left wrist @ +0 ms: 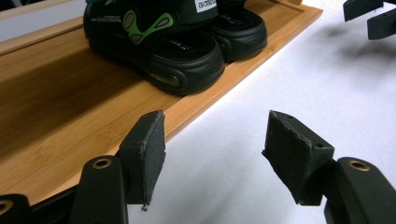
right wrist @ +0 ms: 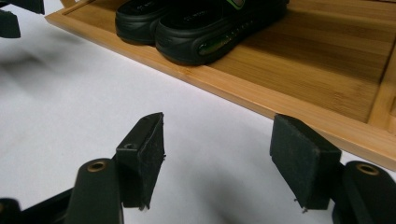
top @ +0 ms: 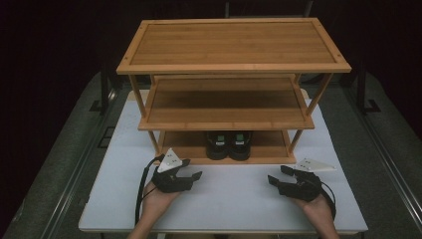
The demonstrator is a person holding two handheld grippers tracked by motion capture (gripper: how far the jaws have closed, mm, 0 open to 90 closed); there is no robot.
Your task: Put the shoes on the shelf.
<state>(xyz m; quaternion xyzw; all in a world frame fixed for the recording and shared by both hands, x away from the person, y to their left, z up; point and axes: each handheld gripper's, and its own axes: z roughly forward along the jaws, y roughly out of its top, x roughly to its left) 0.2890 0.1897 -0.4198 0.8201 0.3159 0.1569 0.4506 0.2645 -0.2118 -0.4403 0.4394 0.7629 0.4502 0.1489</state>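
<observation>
The pair of sandals (top: 228, 145) sits toes-near on the rack's bottom shelf (top: 186, 150), between and beyond the spread, empty left gripper (top: 191, 172) and right gripper (top: 277, 175).

- The left gripper (left wrist: 212, 154) has its two black jaws apart, with nothing between them.
- Under it is the white table (left wrist: 289, 79).
- A wooden shelf (left wrist: 70, 116) lies on the table.
- Two black sandals (left wrist: 173, 46) sit side by side on the shelf.
- The other gripper (left wrist: 371, 16) shows at the top right corner.
</observation>
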